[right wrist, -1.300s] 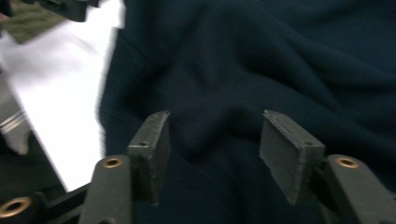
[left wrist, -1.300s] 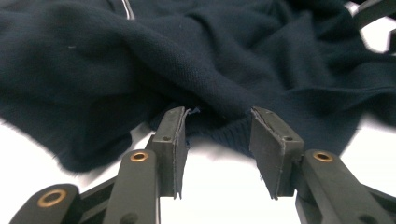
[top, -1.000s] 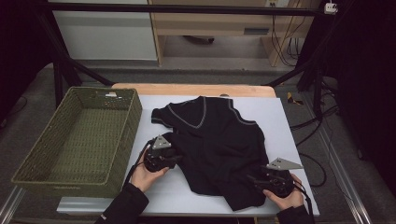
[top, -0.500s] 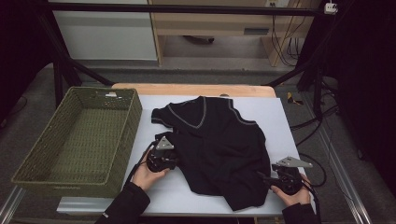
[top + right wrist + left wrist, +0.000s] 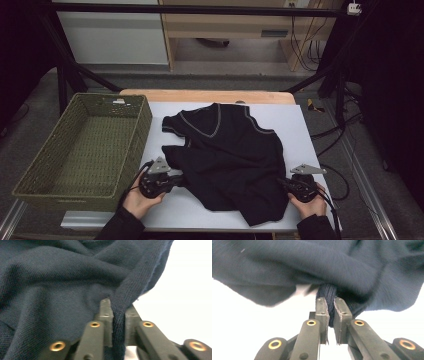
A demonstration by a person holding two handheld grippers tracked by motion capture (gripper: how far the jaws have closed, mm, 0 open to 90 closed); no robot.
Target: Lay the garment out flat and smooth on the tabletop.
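A dark V-neck sweater (image 5: 230, 155) with a grey-trimmed collar lies spread on the white table (image 5: 300, 125). My left gripper (image 5: 179, 180) sits at the sweater's lower left edge. Its jaws have just been closing and are shut on a bunched fold of the knit (image 5: 329, 293), pinched at the left gripper's (image 5: 331, 307) tips. My right gripper (image 5: 281, 184) is at the lower right hem. Its jaws have also just been closing and are shut on the sweater's edge (image 5: 120, 305), which runs down between the right gripper's (image 5: 117, 312) pads.
A green woven basket (image 5: 142, 125) stands on the left, close to the sweater's sleeve. The table's near edge lies just under both hands. Cables (image 5: 340, 175) trail off the right side, and black frame legs stand behind the table.
My left gripper has slid toward the near edge and left, taking the sweater's left side with it. The right gripper has stayed at the lower right hem.
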